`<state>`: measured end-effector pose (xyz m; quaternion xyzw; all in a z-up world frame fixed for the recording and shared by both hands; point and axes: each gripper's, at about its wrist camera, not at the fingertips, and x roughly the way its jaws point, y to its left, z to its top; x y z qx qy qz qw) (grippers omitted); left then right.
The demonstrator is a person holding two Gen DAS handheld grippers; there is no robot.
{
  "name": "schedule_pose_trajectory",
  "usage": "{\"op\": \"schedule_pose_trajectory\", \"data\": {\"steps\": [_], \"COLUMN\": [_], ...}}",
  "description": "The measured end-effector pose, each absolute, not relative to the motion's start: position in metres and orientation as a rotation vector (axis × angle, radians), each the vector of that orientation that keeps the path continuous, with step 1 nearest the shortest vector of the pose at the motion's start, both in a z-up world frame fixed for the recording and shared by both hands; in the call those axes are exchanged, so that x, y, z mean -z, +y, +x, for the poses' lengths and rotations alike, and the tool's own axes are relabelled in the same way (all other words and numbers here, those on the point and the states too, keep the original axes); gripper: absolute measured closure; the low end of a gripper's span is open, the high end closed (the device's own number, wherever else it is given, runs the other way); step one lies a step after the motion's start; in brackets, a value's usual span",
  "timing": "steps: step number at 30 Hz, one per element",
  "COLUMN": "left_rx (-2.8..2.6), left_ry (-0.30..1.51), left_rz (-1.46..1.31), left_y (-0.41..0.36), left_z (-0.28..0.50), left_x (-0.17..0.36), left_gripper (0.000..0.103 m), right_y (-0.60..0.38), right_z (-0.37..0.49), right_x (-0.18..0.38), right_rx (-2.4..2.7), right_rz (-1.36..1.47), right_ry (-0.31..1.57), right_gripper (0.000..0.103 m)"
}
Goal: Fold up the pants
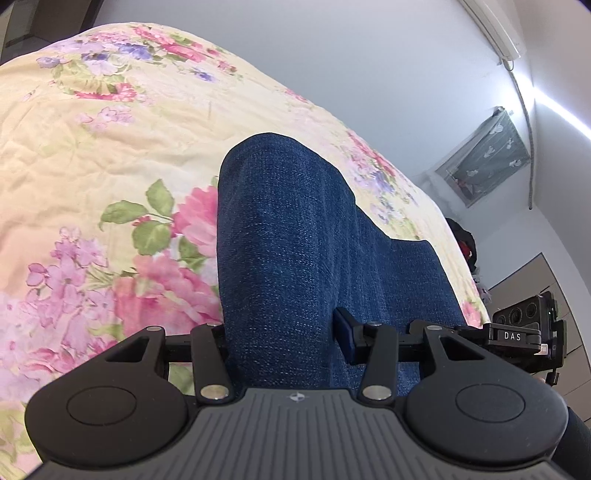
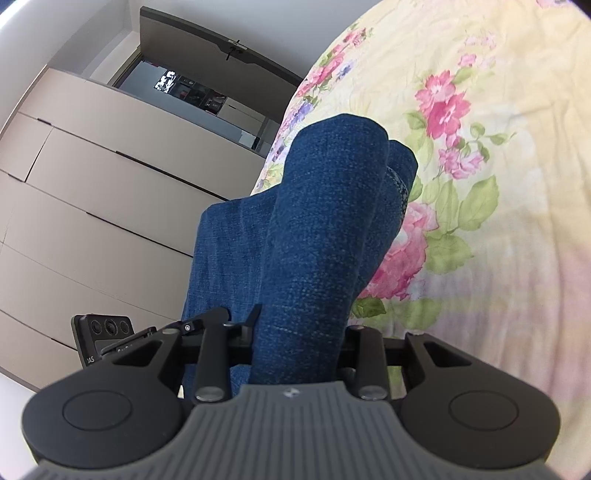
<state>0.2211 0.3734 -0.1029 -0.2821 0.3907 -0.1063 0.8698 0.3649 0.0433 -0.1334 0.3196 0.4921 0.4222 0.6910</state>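
Note:
The blue denim pants (image 1: 295, 229) rise as a thick folded band from between my left gripper's (image 1: 282, 332) jaws and hang over the floral bedspread (image 1: 110, 155). Its blue pad (image 1: 343, 328) presses the fabric's right side; the other finger is buried under cloth. In the right wrist view the same pants (image 2: 321, 221) bunch up between my right gripper's (image 2: 299, 328) jaws, which are shut on them. A hem edge with stitching (image 2: 400, 184) shows at the top of the fold. Each view shows the other gripper beside it, the right gripper (image 1: 524, 332) and the left gripper (image 2: 103, 332).
The bed's edge (image 1: 443, 229) drops off to the right in the left wrist view. Beige wardrobe doors (image 2: 92, 192) and an open dark doorway (image 2: 192, 88) lie beyond the bed. A white wall carries an air conditioner (image 1: 495, 29) and a hanging cover (image 1: 487, 155).

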Motion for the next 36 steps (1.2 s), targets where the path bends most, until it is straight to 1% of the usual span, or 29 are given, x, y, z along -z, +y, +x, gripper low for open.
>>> {"op": "schedule_pose_trajectory", "data": {"steps": [8,14,16,18,19,20,21,25,30,31,36], "left_rx": [0.172,0.149,0.144,0.146,0.149,0.150,0.150,0.149,0.157,0.149,0.131], "left_ry": [0.834,0.909,0.910,0.905,0.904,0.905,0.908,0.918,0.931,0.931,0.943], "left_rz": [-0.618,-0.605,-0.607,-0.617,-0.628,-0.636,-0.638,-0.621,-0.593,-0.593,-0.599], "left_y": [0.403,0.411,0.412,0.416,0.418,0.419,0.420,0.417,0.416,0.418,0.422], "left_z": [0.239,0.252,0.251,0.249,0.248,0.246,0.245,0.237,0.218,0.214,0.198], "left_x": [0.130,0.165,0.177,0.183,0.185,0.186,0.187,0.186,0.183,0.183,0.183], "left_gripper": [0.050,0.049,0.043,0.039,0.037,0.036,0.034,0.028,0.026,0.024,0.020], "right_y": [0.078,0.099,0.103,0.104,0.103,0.103,0.103,0.101,0.088,0.084,0.063], "right_z": [0.382,0.398,0.400,0.402,0.403,0.404,0.404,0.397,0.375,0.371,0.350], "right_x": [0.162,0.198,0.213,0.226,0.232,0.237,0.240,0.247,0.251,0.252,0.256], "right_rx": [-0.936,-0.903,-0.886,-0.875,-0.872,-0.869,-0.862,-0.875,-0.881,-0.877,-0.832], "right_rz": [0.729,0.731,0.714,0.733,0.758,0.775,0.771,0.770,0.745,0.744,0.766], "right_ry": [1.087,1.133,1.160,1.178,1.188,1.199,1.209,1.222,1.226,1.223,1.208], "right_gripper": [0.074,0.074,0.073,0.069,0.065,0.058,0.054,0.053,0.053,0.053,0.052]}}
